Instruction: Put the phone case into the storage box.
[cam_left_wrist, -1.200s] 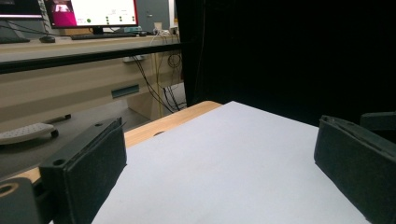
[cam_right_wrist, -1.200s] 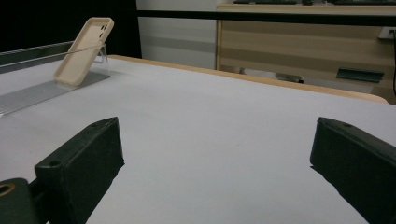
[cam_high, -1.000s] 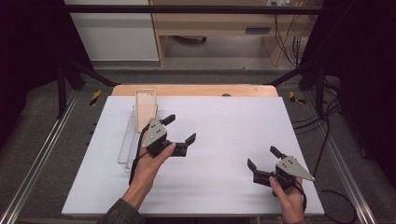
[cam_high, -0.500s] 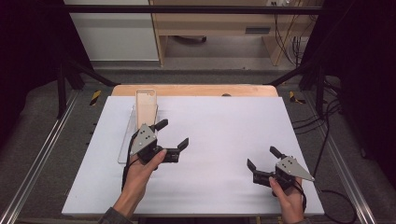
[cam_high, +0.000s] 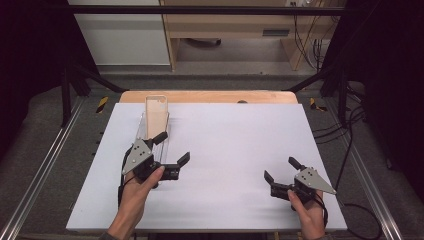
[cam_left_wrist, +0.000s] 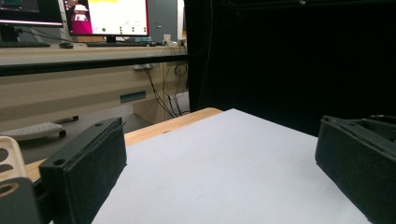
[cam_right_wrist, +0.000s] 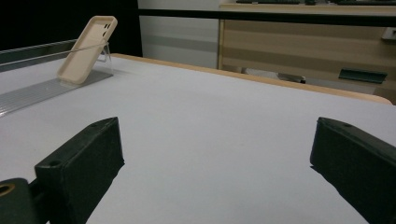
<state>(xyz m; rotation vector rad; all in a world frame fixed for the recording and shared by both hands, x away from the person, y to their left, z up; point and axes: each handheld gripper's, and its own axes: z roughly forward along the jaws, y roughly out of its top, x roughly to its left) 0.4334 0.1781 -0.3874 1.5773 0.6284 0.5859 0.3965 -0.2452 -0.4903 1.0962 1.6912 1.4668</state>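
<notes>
Evidently we had both tools released: the left tool (cam_high: 171, 152) beside the clear acrylic stand (cam_high: 150, 142), the right tool (cam_high: 281, 174) well apart. On it leaned the beige soft-looking phone case (cam_right_wrist: 87, 49), probably light and flexible; we judged its long edges the best hold.

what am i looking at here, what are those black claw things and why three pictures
A person sits at a white table with a hand-held gripper in each hand: the left gripper and the right gripper. Both are open and hold nothing. One picture comes from a camera above the table. The other two come from cameras riding on each gripper, so the black blocks at their bottom edges are that gripper's own jaws. On the table a beige phone case leans in a clear plastic stand.
</notes>
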